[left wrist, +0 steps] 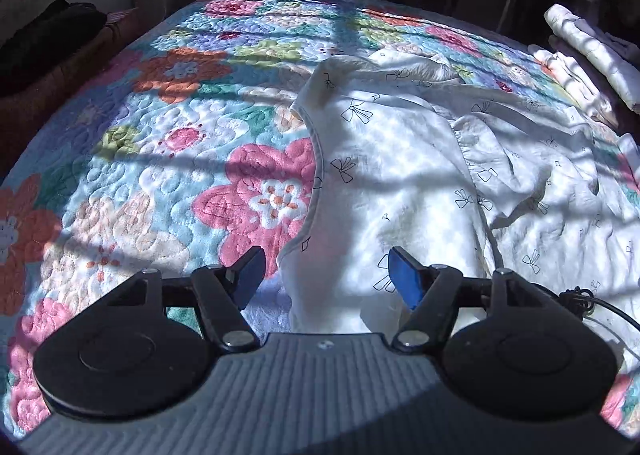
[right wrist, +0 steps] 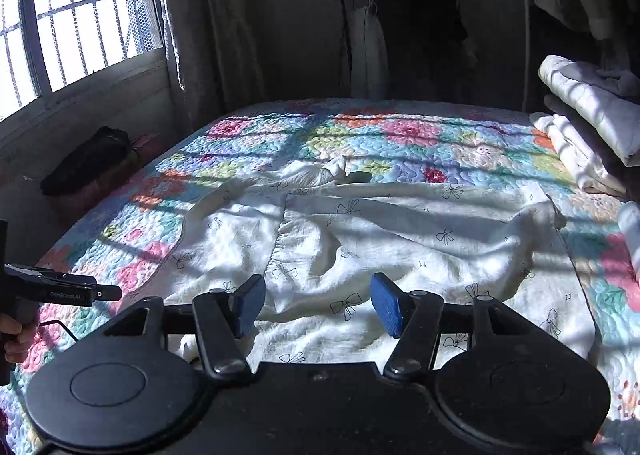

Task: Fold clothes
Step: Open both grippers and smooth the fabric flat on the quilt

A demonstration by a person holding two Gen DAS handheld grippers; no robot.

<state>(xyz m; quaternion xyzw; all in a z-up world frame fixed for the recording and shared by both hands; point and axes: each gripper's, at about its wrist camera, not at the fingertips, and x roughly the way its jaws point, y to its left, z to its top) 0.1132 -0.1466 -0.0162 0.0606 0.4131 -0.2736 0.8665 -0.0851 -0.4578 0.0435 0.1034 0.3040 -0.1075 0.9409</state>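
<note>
Item: white garment, bow-printed, lying spread but rumpled on the floral quilt of a bed; a curved bound edge faces the quilt's open side in the left wrist view; a gathered seam and several deep creases run across its middle in the right wrist view.

Left gripper: fingers spread, blue pads apart, nothing between them; it hangs above the garment's near corner, not touching the cloth as far as can be told.

Right gripper: fingers likewise spread and empty; it hangs over the near part of the cloth; the left tool and the hand holding it show at the left border of this view.

Also present: folded pale bedding stacked at the far right of the bed; a barred window; a clothes rack behind the bed.

Step judged in hand: taking a fresh hold for a fold, nothing yet gripped.

Advice for doing it well: flatten the central creases first, or the fold will trap them; pinch a single layer at two matching edge points, not a bunched ridge; keep both grips level and the edge taut between them; carry the edge over low and lay it down aligned before letting go; avoid catching the quilt with the pads.
</note>
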